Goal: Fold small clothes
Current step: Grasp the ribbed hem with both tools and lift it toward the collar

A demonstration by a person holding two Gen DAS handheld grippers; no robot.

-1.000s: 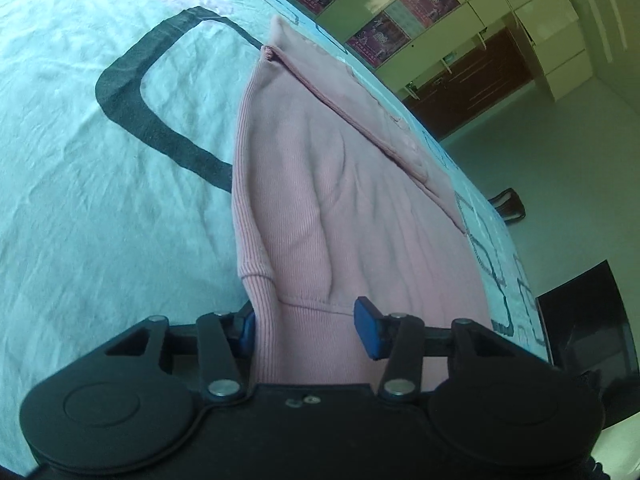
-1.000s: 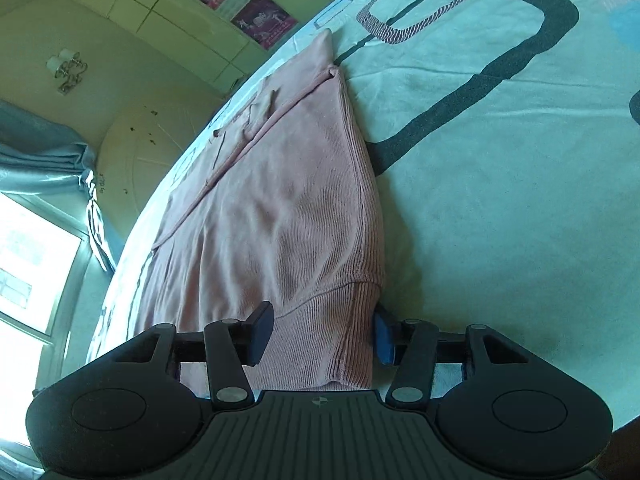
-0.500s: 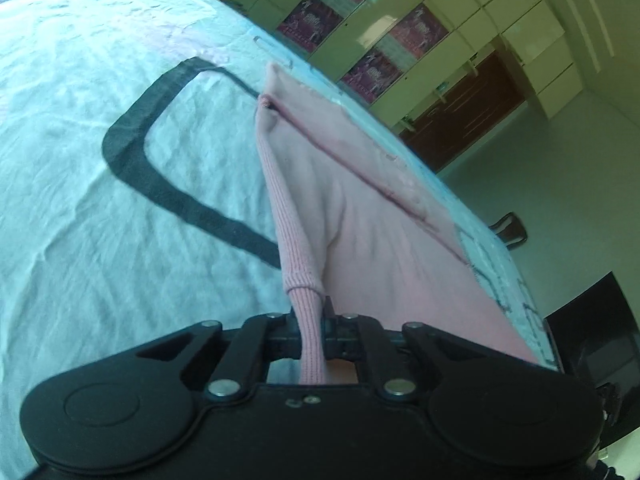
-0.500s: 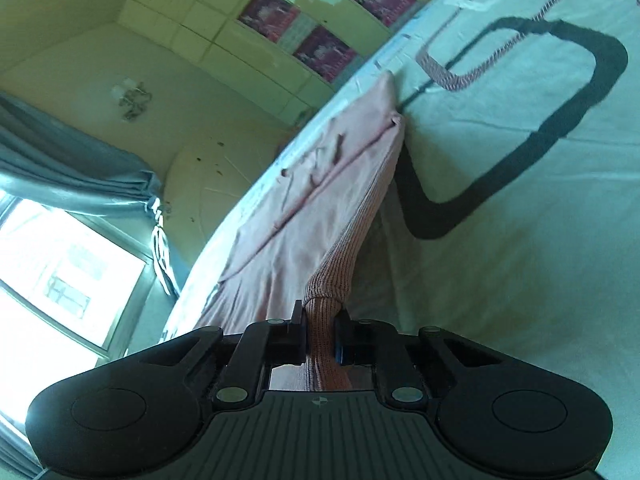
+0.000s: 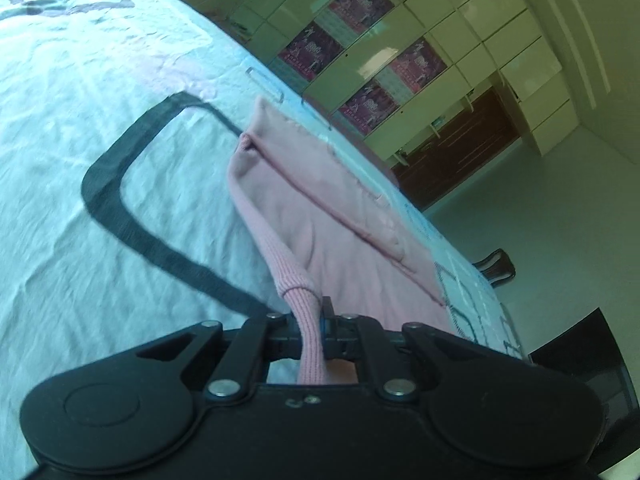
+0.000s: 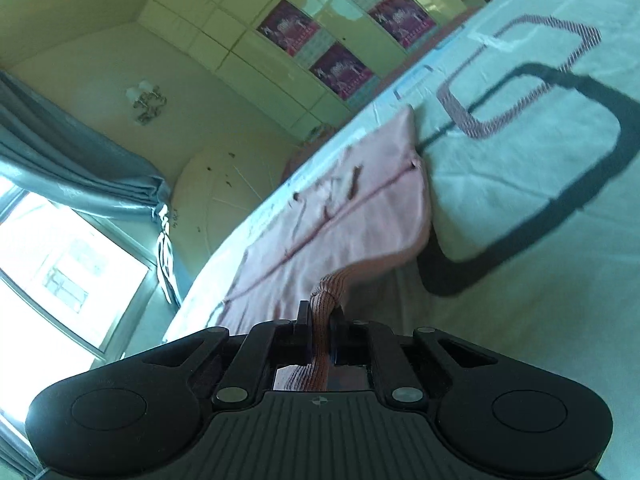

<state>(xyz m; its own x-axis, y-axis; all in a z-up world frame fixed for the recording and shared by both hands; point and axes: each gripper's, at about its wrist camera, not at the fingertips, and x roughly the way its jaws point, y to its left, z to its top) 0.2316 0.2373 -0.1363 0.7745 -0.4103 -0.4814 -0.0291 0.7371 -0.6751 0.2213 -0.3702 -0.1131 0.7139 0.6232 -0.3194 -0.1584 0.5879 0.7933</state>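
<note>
Both grippers, spread a second ago, now pinch the pink sweater's (image 5: 320, 216) ribbed hem: left gripper (image 5: 316, 330) clamped, right gripper (image 6: 320, 330) closing on it. Hem lifted off the bed (image 5: 80, 240), ready for folding over.

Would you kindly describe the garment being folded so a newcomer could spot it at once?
Start at the pale bedsheet printed with dark rounded rectangles. On it lies a pink ribbed-knit garment. It is the only clothing there, its ribbed hem pinched at two corners by the left gripper and the right gripper.
</note>
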